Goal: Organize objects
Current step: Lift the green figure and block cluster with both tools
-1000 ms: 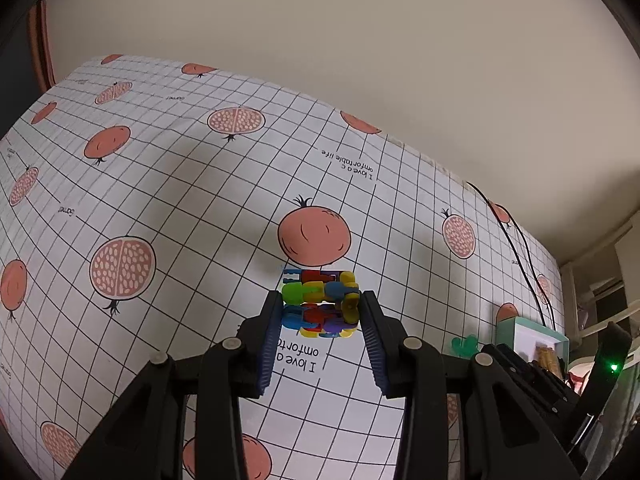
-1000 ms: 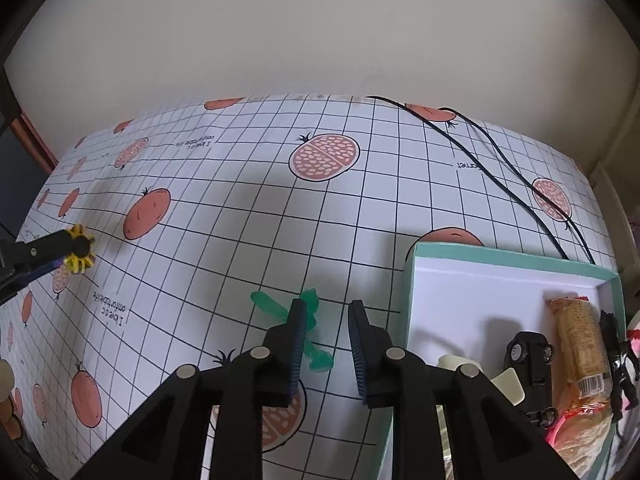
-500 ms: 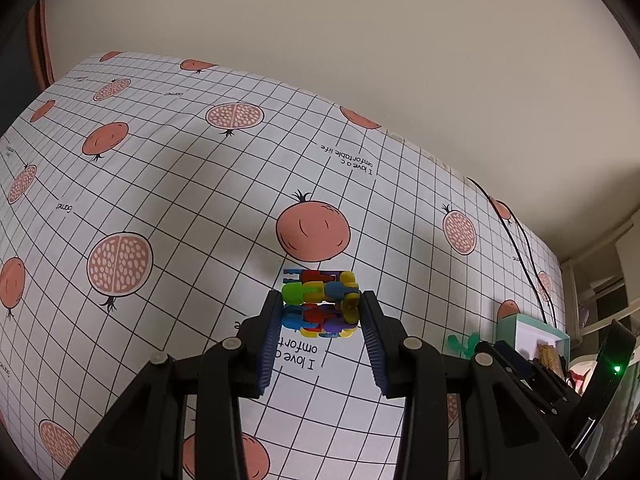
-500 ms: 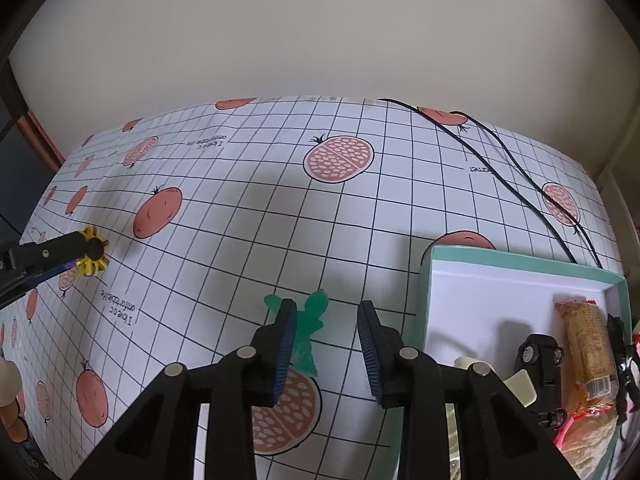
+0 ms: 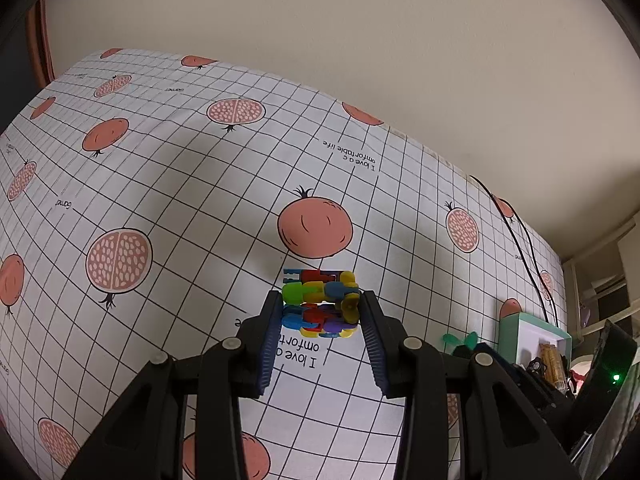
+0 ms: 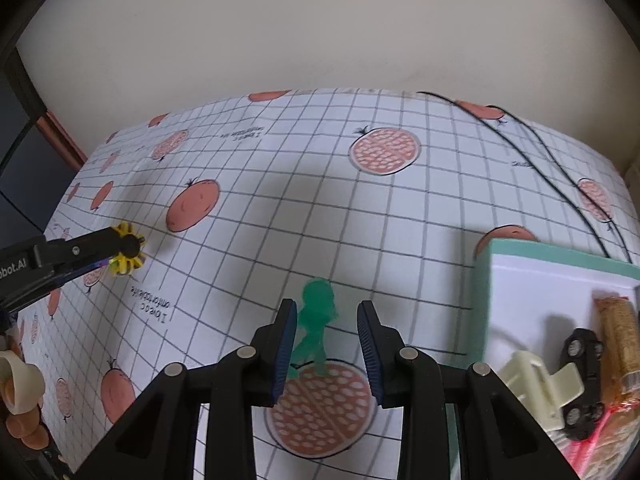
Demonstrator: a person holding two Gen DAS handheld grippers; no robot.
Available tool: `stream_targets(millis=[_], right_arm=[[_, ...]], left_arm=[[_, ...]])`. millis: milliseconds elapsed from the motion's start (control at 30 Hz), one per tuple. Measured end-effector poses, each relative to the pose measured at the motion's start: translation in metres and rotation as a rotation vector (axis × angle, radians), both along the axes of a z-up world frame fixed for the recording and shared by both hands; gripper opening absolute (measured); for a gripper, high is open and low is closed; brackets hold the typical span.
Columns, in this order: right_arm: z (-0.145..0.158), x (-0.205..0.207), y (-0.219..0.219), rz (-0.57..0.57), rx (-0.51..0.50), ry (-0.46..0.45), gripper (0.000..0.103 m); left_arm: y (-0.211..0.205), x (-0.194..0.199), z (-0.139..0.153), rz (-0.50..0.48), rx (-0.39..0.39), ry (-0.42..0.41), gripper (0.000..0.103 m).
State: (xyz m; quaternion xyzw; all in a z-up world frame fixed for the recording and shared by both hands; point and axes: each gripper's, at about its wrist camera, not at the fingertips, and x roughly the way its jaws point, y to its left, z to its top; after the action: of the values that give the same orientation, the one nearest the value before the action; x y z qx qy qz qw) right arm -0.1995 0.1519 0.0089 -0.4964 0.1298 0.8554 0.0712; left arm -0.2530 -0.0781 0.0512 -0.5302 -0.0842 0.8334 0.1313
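Note:
My left gripper (image 5: 321, 306) is shut on a small toy of colourful interlocking pieces (image 5: 320, 303), held low over the pomegranate-print cloth. From the right wrist view that toy (image 6: 127, 255) shows yellow at the far left, at the tip of the left gripper. A translucent green figure (image 6: 316, 316) lies on the cloth between the fingers of my right gripper (image 6: 326, 312), which stands open around it; the left finger is closest. In the left wrist view the green figure (image 5: 460, 339) peeks out at the right.
A teal box with a white inside (image 6: 560, 254) stands right of the right gripper and holds a black toy car (image 6: 582, 384), a cream hair clip (image 6: 536, 388) and a snack packet (image 6: 618, 332). A black cable (image 6: 560, 168) crosses the far right. Small cups (image 6: 16, 384) sit at the left edge.
The right gripper has opened wider and moved forward, so the green figure now lies between its fingers. The left gripper keeps its hold on the colourful toy and barely moves.

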Motion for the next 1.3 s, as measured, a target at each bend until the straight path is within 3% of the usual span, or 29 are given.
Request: stream_targets(millis=[367, 467, 767, 1000, 1300], right_arm=[[-0.015, -0.007, -0.019, 0.025, 0.037, -0.042, 0.033], [-0.014, -0.007, -0.019, 0.024, 0.037, -0.044, 0.021], [-0.01, -0.003, -0.015, 0.021, 0.07, -0.055, 0.02], [0.006, 0.011, -0.015, 0.029, 0.132, -0.052, 0.02], [0.05, 0.046, -0.018, 0.03, 0.211, -0.012, 0.021]], left_arm=[[-0.001, 0.0, -0.002, 0.003, 0.002, -0.006, 0.041], [-0.001, 0.0, -0.002, 0.004, 0.002, -0.007, 0.041], [0.001, 0.0, 0.001, 0.008, 0.008, -0.004, 0.041], [0.014, 0.011, 0.017, -0.01, 0.018, 0.012, 0.041], [0.035, 0.044, 0.059, -0.061, 0.021, 0.074, 0.041]])
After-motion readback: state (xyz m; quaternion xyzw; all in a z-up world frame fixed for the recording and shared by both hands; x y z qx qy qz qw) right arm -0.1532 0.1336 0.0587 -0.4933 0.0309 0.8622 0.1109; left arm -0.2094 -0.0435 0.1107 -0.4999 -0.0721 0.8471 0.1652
